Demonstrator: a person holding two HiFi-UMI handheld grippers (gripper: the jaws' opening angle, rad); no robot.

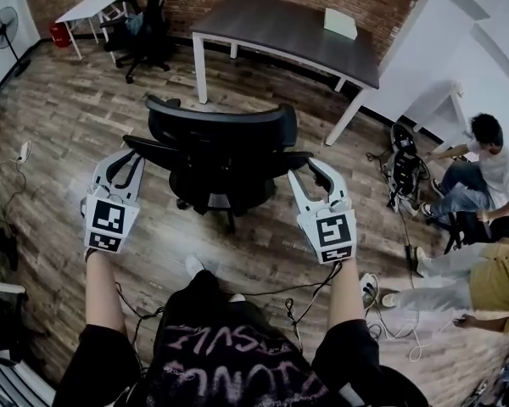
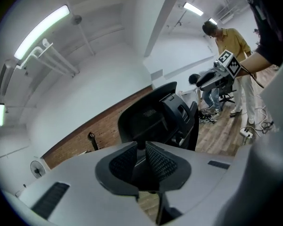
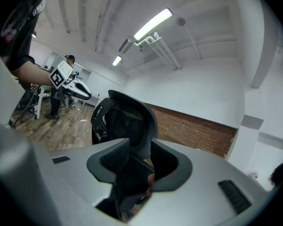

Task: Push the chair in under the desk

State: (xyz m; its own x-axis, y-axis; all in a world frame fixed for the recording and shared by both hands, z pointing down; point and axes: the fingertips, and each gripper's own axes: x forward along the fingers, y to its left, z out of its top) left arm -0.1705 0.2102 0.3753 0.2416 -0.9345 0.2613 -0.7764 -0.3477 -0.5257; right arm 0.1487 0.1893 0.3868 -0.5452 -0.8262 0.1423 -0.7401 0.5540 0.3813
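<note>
Chair (image 1: 220, 155), black office type, stands just ahead of both sets of fingertips. The desk (image 1: 271, 24) lies well beyond them, past the chair.

Left gripper (image 1: 127, 154): pads (image 2: 161, 164) parted by only a slit, tips at the left armrest (image 1: 148, 147), no clamp evident.

Right gripper (image 1: 310, 170): jaws clearly apart, with the right armrest (image 1: 293, 155) lying between the pads (image 3: 114, 161) but not pinched.

Step in hand, as judged: take hold of both armrests. Seat each armrest deep between the pads before closing. Then drive both hands forward evenly so the casters do not swerve. Aim between the white desk legs (image 1: 199, 66). Mind the floor cables (image 1: 297, 299) behind the fingers.
</note>
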